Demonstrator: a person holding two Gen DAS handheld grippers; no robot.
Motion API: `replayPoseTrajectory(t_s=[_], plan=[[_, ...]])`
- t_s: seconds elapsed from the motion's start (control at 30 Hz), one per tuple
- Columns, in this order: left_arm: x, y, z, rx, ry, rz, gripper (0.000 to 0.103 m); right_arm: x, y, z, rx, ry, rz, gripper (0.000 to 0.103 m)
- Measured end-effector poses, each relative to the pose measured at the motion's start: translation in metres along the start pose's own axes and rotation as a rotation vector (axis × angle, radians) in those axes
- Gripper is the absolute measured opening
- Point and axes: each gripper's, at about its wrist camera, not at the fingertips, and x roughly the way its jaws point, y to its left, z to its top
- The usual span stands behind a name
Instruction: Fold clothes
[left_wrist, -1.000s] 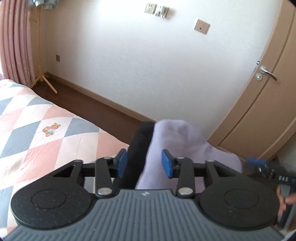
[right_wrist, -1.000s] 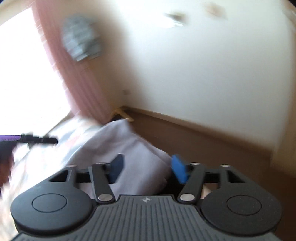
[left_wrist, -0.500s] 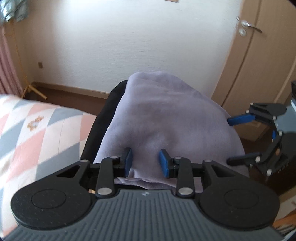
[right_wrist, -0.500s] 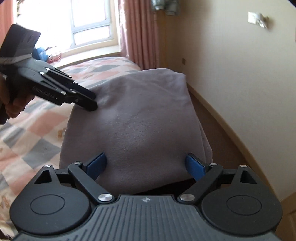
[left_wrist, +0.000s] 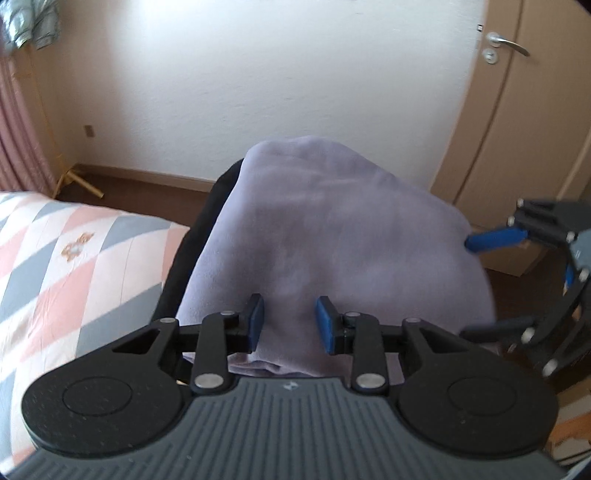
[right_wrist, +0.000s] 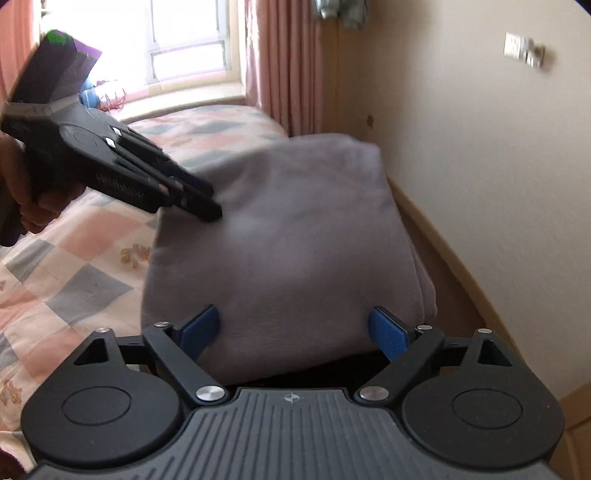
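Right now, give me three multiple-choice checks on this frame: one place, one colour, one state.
1. In the left wrist view, where is the checked bedspread?
A) left of the lilac garment
B) right of it
C) draped over it

2. What colour is the under-layer beneath the lilac garment?
A) red
B) black
C) green

3. How do the right gripper jaws stand?
A) shut on the cloth
B) wide open
C) out of view

Key:
1. A, the bedspread fills the left side of the view.
2. B, a black strip shows along the garment's left edge.
3. B, the blue pads sit far apart, on either side of the cloth.
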Motion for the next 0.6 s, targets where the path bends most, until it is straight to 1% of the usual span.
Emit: replayPoseTrajectory(t_s=[0.13, 0.17, 0.2, 0.27, 0.33, 0.4, 0.47, 0.6], plan=[[-0.008, -0.012, 0.007, -0.040, 0.020, 0.065, 0.028, -0.010, 0.000, 0.005, 0.054, -0.004, -0.013, 0.090], [-0.012, -0.014, 0.010, -0.058, 0.034, 0.090, 0.031, -0.013, 0.001, 0.007, 0.071, -0.012, -0.016, 0.090], [-0.015, -0.017, 0.012, -0.083, 0.050, 0.118, 0.035, -0.017, 0.002, 0.009, 0.087, -0.019, -0.019, 0.090], [-0.028, -0.022, 0.014, -0.130, 0.065, 0.151, 0.041, -0.027, 0.003, 0.011, 0.140, -0.027, -0.023, 0.090], [-0.046, -0.029, 0.011, -0.166, 0.055, 0.149, 0.046, -0.037, 0.004, 0.009, 0.201, -0.023, -0.035, 0.092], [-0.059, -0.034, 0.008, -0.196, 0.061, 0.158, 0.054, -0.048, 0.007, 0.007, 0.243, -0.025, -0.043, 0.092], [-0.072, -0.038, 0.004, -0.216, 0.074, 0.173, 0.055, -0.058, 0.011, 0.005, 0.277, -0.028, -0.049, 0.093], [-0.098, -0.044, -0.006, -0.253, 0.090, 0.194, 0.062, -0.077, 0.024, 0.003, 0.313, -0.044, -0.070, 0.093]])
